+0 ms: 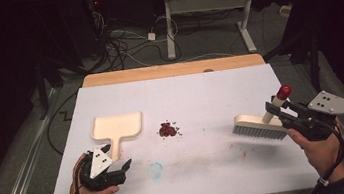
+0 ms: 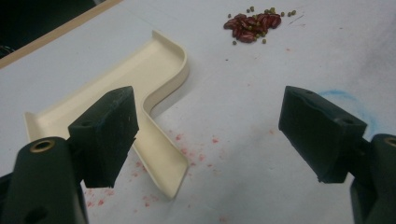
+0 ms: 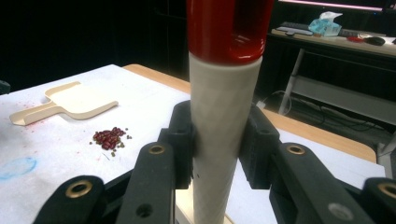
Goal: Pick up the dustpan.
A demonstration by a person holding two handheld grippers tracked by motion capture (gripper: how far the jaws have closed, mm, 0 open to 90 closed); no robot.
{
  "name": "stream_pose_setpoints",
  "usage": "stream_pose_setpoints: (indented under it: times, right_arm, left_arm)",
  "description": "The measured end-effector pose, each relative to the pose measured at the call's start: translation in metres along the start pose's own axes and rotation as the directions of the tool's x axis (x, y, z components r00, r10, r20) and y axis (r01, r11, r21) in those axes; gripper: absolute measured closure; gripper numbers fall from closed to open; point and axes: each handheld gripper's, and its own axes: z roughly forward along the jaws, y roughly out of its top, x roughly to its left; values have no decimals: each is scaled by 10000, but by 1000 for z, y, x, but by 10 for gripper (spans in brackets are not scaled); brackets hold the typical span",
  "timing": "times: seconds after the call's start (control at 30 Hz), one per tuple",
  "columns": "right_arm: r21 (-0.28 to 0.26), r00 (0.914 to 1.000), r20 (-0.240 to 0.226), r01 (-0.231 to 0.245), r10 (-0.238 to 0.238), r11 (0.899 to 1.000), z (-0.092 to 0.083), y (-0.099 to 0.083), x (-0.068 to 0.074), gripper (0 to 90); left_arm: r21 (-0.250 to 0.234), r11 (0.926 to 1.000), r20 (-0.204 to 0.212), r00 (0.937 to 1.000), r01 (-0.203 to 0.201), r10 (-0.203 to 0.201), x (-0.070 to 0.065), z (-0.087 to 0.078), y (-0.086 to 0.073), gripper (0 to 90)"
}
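Scene: white table point(image 1: 200, 93) seen from above, two hand-held grippers entering from the near edge.
Beans: small heap of red beans point(image 1: 167, 129) with a few green ones, mid-table, slightly left of centre, apart from both tools.
Dustpan: cream dustpan point(image 1: 116, 126) lying flat to the left of the heap, tray toward the far side, handle point(image 2: 161, 156) pointing near.
Left gripper: left gripper point(image 1: 114, 172) at the near left, jaws spread wide, holding nothing, just near of the handle end; in the left gripper view the handle lies between the two pads point(image 2: 109, 133) but untouched.
Right gripper: right gripper point(image 1: 275, 108) at the right, jaws clamped on the brush handle point(image 3: 224, 126), pale shaft with a red cap point(image 1: 283, 92).
Brush: brush point(image 1: 258, 127) with pale bristles pointing down at the table, well to the right of the beans.
Step in hand: likely taking up the dustpan while the brush waits.
How to do it well: lower over the handle, centre it between the pads, close squarely, keep the tray lip flat on the table and facing the heap.
Brush advice: sweep leftward in short low strokes, bristles in contact, toward the tray mouth.
Risk: loose beans rolling off sideways; thin handle slipping if pinched at its tip.
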Motion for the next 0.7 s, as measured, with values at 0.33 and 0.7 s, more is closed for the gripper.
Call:
stream_pose_setpoints:
  times: [0.33,0.7]
  right_arm:
    - [-85,9994,276,-188,190,9998,-6,1,-2,699]
    - [2,9981,569,-247,247,9997,-9,2,-1,697]
  left_arm:
    - [211,9995,-136,9996,245,-242,4,-2,-3,191]
    - [1433,9546,-680,9648,2613,-2539,26,4,-15,192]
